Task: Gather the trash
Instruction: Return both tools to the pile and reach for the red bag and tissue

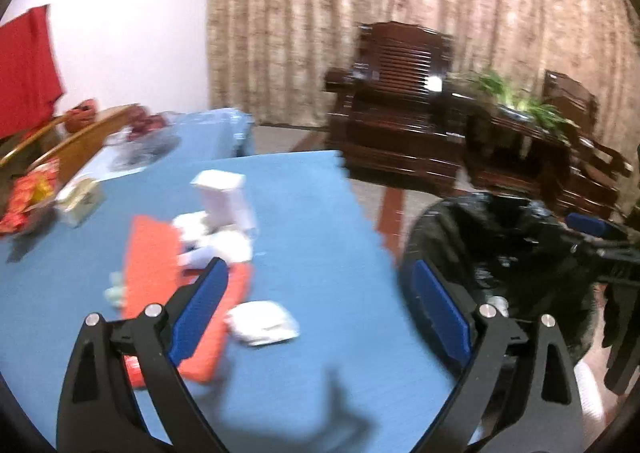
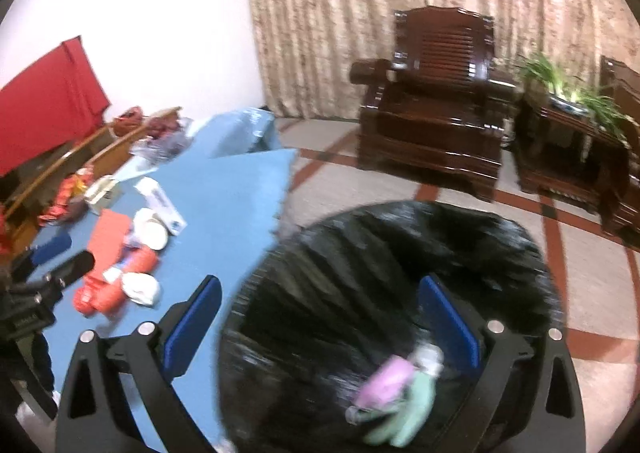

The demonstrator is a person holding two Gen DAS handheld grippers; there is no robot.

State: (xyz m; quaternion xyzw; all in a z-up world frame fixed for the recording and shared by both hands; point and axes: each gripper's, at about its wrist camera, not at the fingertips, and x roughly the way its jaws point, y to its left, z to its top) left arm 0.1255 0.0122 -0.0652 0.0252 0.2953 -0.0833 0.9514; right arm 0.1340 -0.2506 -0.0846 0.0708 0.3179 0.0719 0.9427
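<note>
My left gripper [image 1: 320, 293] is open and empty above the blue table [image 1: 312, 213]. Below it lies a crumpled white wrapper [image 1: 262, 323], beside a flat red box [image 1: 160, 293], white tissues [image 1: 224, 245] and a white carton [image 1: 224, 197]. My right gripper [image 2: 320, 317] is open and empty over a bin lined with a black bag [image 2: 380, 273]. Inside the bag lie pink and green scraps [image 2: 396, 393]. The bin also shows in the left wrist view [image 1: 500, 245], at the table's right edge. The left gripper shows in the right wrist view [image 2: 52, 269], over the trash pile.
Red snack packets [image 1: 28, 197] and a small box [image 1: 80, 201] sit at the table's far left by wooden chair backs [image 1: 80, 141]. A dark wooden armchair [image 2: 436, 113] and a plant stand [image 2: 568, 133] stand on the tiled floor beyond the bin.
</note>
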